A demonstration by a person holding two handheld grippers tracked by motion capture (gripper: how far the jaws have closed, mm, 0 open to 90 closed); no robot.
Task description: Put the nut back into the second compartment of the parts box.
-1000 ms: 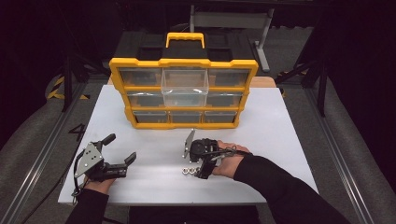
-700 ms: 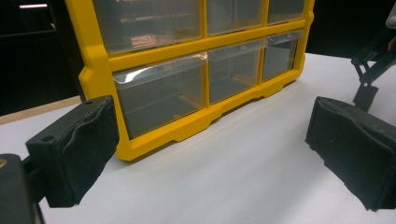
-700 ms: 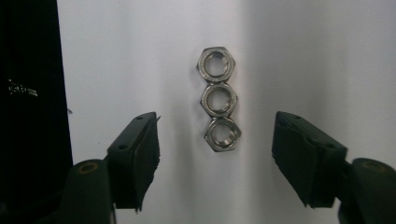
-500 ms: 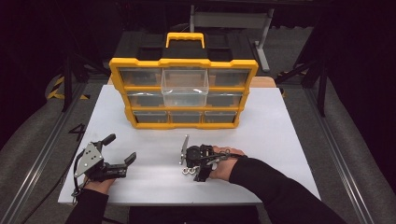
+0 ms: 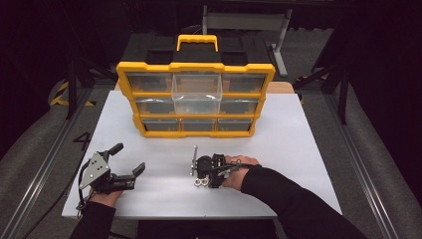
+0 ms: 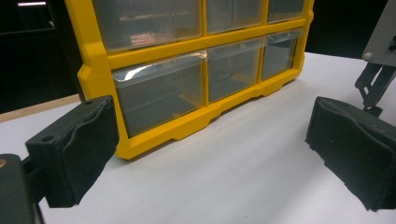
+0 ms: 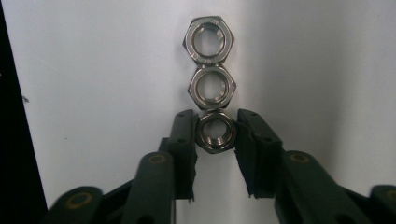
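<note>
- Since the earlier high view, your right gripper (image 5: 195,175) has slid a little to the left across the white table (image 5: 308,149) and its jaws have just been closing, with a hex nut between them; your left gripper (image 5: 130,160) lies where it was
- High view: you hold the right gripper low on the table's near half, pointing left, in front of the yellow drawer organizer (image 5: 195,99), with small steel nuts (image 5: 199,182) at its tip
- High view: the organizer stands at the far middle of the table, its black top and yellow handle (image 5: 197,42) up, and one clear drawer (image 5: 197,93) of the top row is pulled out toward you
- High view: your left gripper rests near the table's front left corner, well apart from the nuts, its jaws spread wide with nothing between them
- Left gripper view: you see both black pads (image 6: 74,149) far apart over bare table, and the organizer's lower clear drawers (image 6: 161,95) just beyond; nothing is gripped
- Right gripper view: your jaws have come in on the nearest hex nut (image 7: 215,131), one pad touching each side, so the nut is clamped as it lies flat on the table
- Right gripper view: two more hex nuts (image 7: 213,87) lie in a straight row past the held one, each touching the next, the farthest one (image 7: 207,39) at the top
</note>
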